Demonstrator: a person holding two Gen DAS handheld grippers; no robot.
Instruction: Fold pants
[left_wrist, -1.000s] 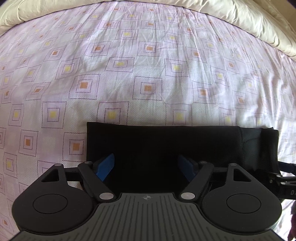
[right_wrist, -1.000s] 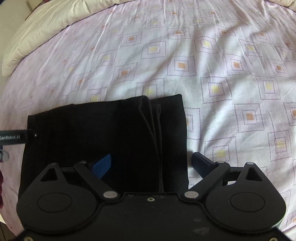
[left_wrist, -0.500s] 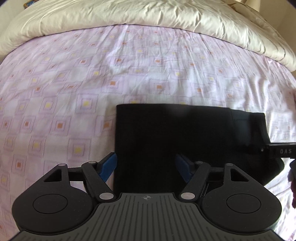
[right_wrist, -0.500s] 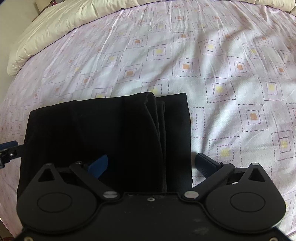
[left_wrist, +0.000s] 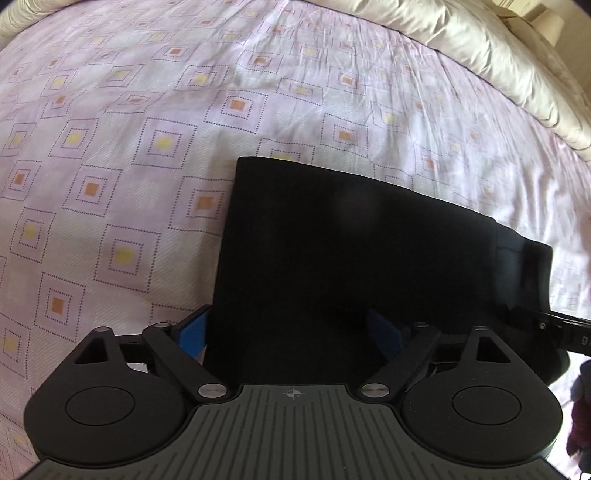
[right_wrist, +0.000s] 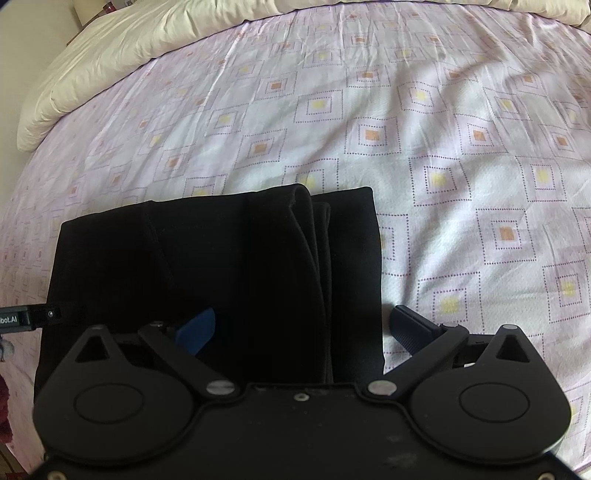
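Here the black pants (right_wrist: 221, 266) lie folded flat, layered edges showing.

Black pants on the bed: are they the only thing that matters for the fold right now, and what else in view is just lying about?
In the job:
- black pants, folded flat
- left gripper, jaws opening, straddling one end
- right gripper, open, straddling the other end

Just there:
- patterned bedsheet, under the pants
- cream duvet, bunched at the far edge

I see black pants (left_wrist: 351, 258) on a lilac sheet (left_wrist: 110, 166) patterned with yellow and orange squares; cream duvet (right_wrist: 129, 55).
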